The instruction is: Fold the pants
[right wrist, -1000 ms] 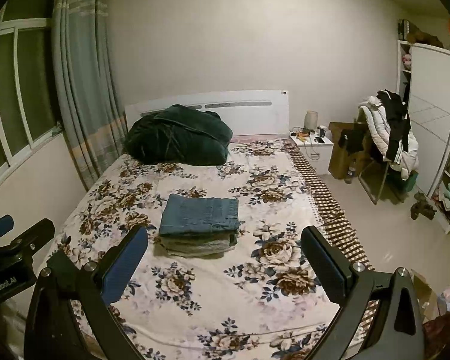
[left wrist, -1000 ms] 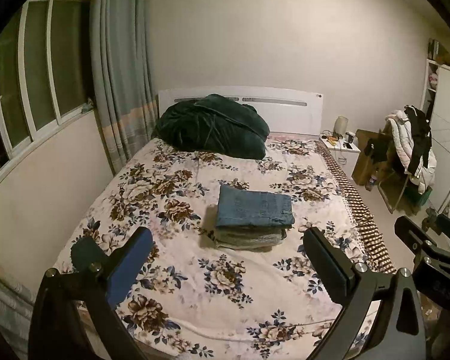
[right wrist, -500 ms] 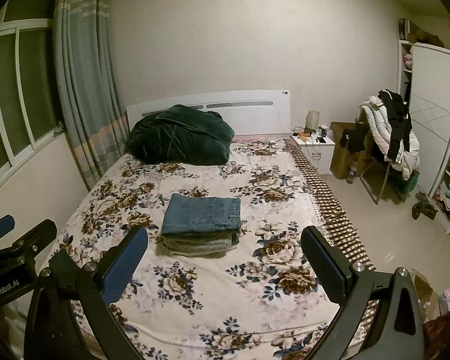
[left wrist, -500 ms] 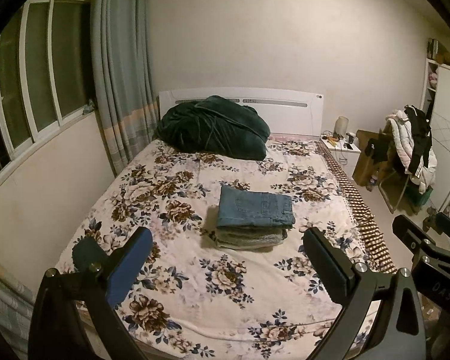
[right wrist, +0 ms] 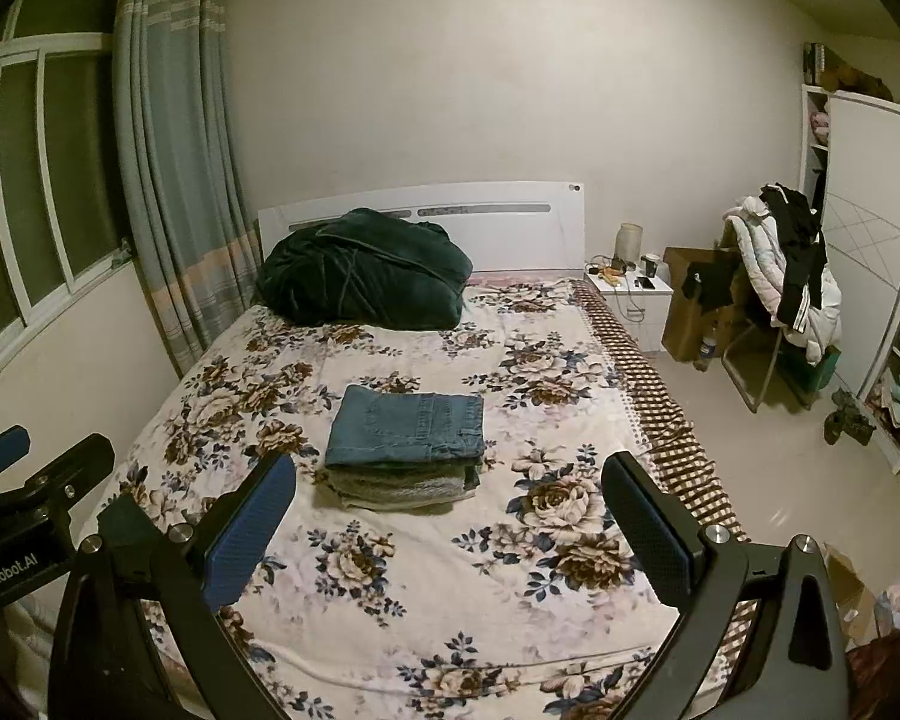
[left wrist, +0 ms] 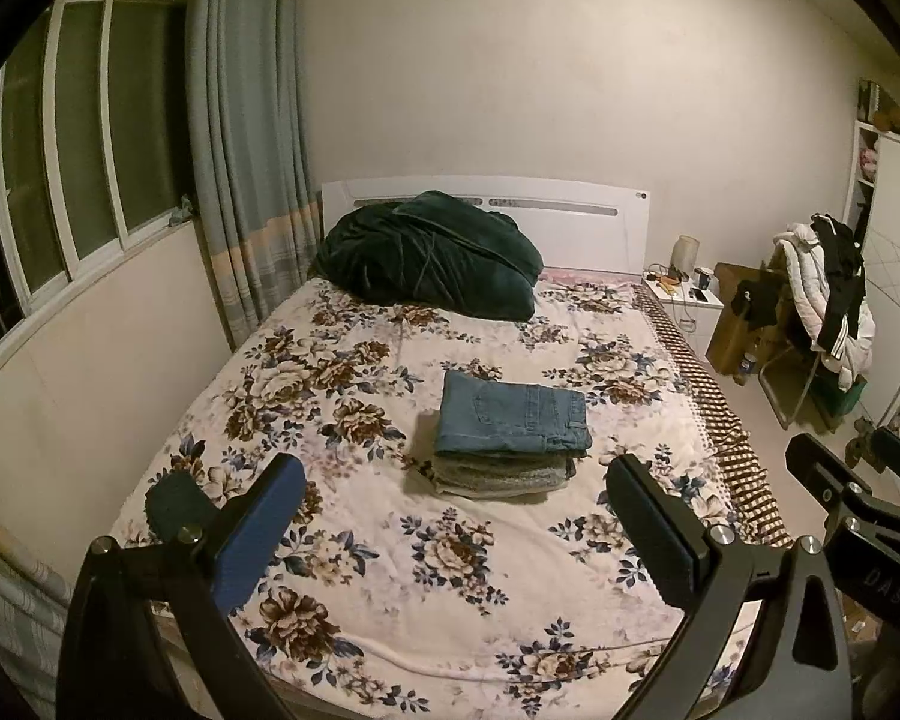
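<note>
Folded blue jeans (left wrist: 513, 417) lie on top of a small stack of folded grey clothes (left wrist: 501, 477) in the middle of the floral bed (left wrist: 342, 360). The stack also shows in the right wrist view, with the jeans (right wrist: 408, 426) on top. My left gripper (left wrist: 456, 525) is open and empty, held above the foot of the bed, well short of the stack. My right gripper (right wrist: 450, 519) is open and empty too, beside the left one, whose tip (right wrist: 42, 474) shows at the left edge.
A dark green blanket (left wrist: 432, 258) is heaped at the white headboard (left wrist: 570, 222). Curtains and a window wall run along the left. A nightstand (right wrist: 633, 294), a chair piled with clothes (right wrist: 780, 276) and a wardrobe (right wrist: 870, 240) stand at the right.
Both grippers have drifted very slightly; the view has barely shifted. The stack has not moved and both grippers stay open.
</note>
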A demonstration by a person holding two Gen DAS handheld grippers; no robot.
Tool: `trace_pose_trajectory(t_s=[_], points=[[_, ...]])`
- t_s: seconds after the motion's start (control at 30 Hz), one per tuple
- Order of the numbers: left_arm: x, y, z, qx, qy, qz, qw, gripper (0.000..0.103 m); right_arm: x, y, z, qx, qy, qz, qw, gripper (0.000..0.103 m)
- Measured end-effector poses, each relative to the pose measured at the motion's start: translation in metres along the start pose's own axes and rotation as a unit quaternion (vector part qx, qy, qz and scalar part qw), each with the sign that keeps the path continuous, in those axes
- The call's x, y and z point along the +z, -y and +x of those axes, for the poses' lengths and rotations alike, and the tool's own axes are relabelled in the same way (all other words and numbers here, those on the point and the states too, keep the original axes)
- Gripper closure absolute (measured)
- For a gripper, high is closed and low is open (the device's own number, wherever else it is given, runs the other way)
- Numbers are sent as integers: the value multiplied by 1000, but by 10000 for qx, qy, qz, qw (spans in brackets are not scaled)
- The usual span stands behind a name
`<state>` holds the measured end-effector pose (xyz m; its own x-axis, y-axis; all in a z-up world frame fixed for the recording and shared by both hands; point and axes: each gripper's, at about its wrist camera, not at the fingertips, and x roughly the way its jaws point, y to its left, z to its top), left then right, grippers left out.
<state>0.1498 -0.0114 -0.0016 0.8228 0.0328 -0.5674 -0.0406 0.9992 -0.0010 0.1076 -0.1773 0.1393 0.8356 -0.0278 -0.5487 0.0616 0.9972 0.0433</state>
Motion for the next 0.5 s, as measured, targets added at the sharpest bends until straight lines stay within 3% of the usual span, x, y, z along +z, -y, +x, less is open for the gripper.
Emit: trace_pose_trajectory(t_s=[0.5], points=[[2,4,-3,22,36,-31,10000,0,-1,-3,1,14,8,-18,10000,0]])
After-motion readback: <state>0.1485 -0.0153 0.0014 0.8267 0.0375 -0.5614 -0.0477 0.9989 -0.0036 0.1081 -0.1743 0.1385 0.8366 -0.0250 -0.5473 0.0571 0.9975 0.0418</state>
